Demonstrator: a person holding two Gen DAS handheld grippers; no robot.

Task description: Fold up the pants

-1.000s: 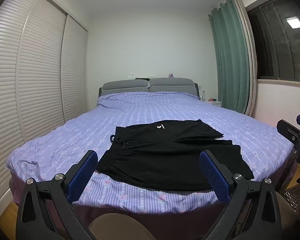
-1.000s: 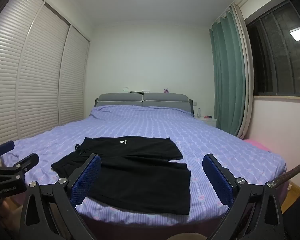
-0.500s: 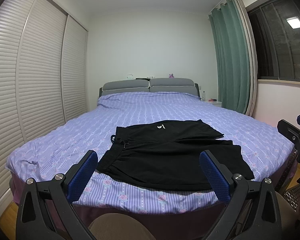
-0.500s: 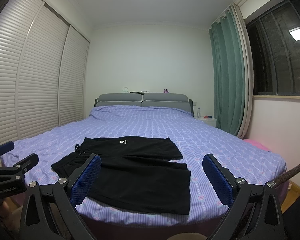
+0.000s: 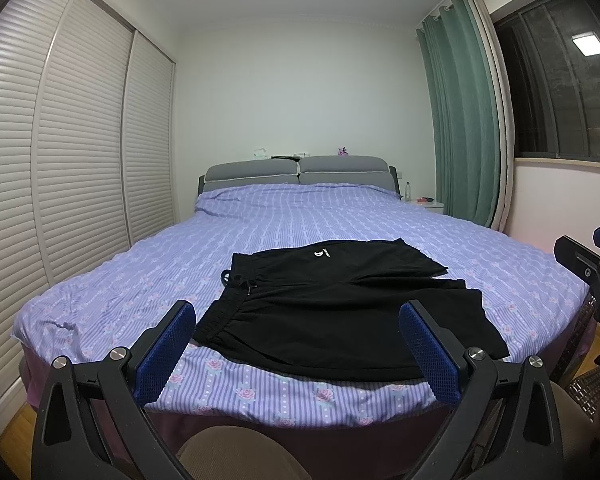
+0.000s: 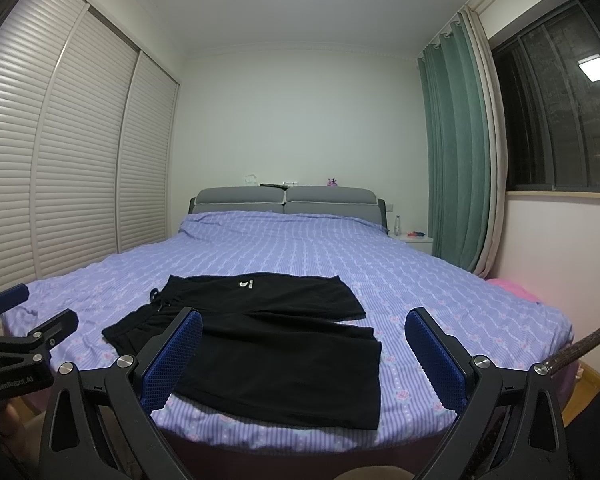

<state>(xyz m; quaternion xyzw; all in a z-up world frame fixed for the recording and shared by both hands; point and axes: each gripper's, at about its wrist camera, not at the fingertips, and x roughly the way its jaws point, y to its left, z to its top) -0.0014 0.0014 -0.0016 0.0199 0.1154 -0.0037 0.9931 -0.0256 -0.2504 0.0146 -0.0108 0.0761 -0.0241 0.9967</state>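
Note:
Black shorts-style pants (image 5: 332,300) (image 6: 260,340) lie spread flat near the foot of the bed, waistband with drawstring to the left, both legs pointing right, a small white logo on the far leg. My left gripper (image 5: 298,354) hovers open in front of the bed edge, short of the pants, its blue pads wide apart. My right gripper (image 6: 304,360) is likewise open and empty, held before the near leg. Each gripper shows at the edge of the other's view: right gripper (image 5: 592,272), left gripper (image 6: 16,336).
The bed (image 5: 100,304) has a purple striped floral sheet and a grey headboard (image 5: 300,170). Louvred wardrobe doors (image 5: 60,180) line the left. A green curtain (image 5: 464,120), window and nightstand (image 5: 424,204) stand right. Wood floor (image 5: 16,420) shows beside the bed.

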